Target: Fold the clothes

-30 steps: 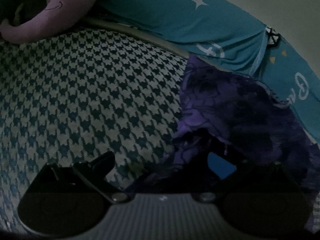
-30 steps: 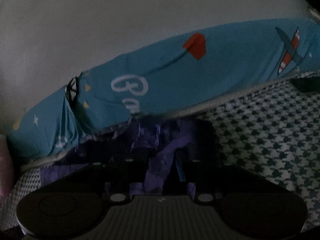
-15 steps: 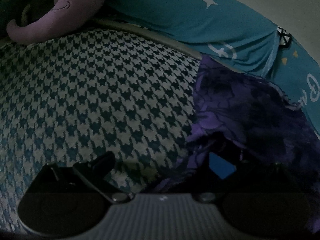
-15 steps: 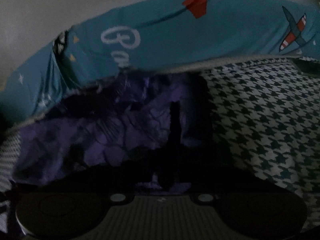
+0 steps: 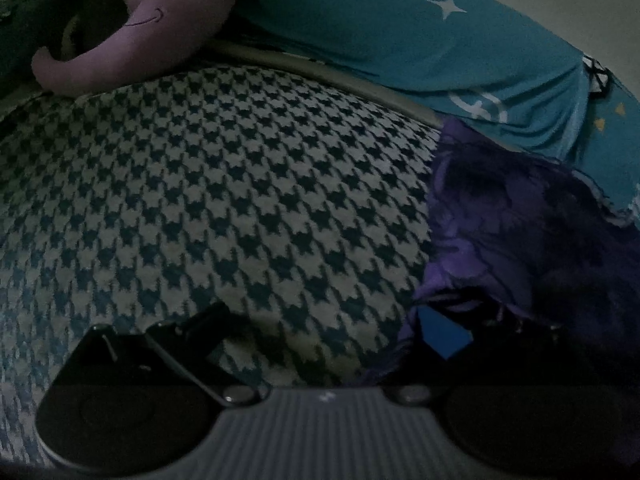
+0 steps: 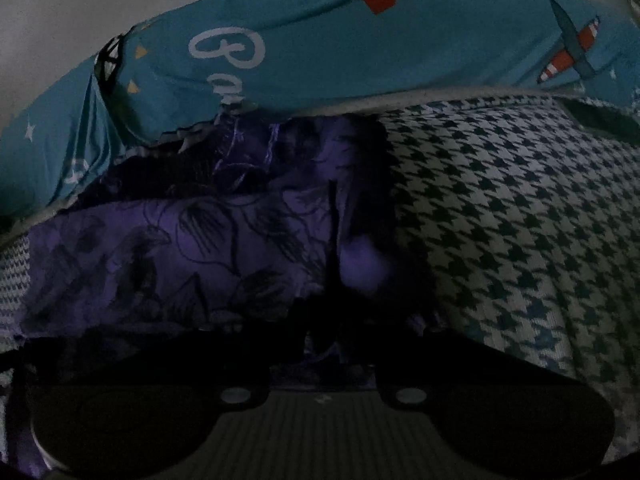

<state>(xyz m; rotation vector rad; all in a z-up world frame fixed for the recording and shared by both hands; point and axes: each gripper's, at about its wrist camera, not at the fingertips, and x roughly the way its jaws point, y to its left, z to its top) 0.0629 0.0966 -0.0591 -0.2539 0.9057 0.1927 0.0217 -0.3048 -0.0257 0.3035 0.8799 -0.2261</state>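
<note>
Lying on the houndstooth cover [image 5: 224, 184], the purple garment [image 6: 168, 248] touches both tongs. Left gripper [image 5: 332, 328] gapes wide, its right finger beneath cloth; right gripper [image 6: 332, 280] pinches a fold.

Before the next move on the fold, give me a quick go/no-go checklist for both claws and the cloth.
1. Left claw open: ok.
2. Cloth between the left claw's fingers: not ok. Only the houndstooth cover shows in the gap, and the purple garment edge sits at the blue pad.
3. Right claw shut: ok, the jaws look together over the garment.
4. Right claw actually pinching cloth: cannot tell, too dark.
5. Garment lying flat: not ok, it is rumpled against the teal bedding.
6. Plush toy away from the garment: ok, it lies at the far corner.
</note>
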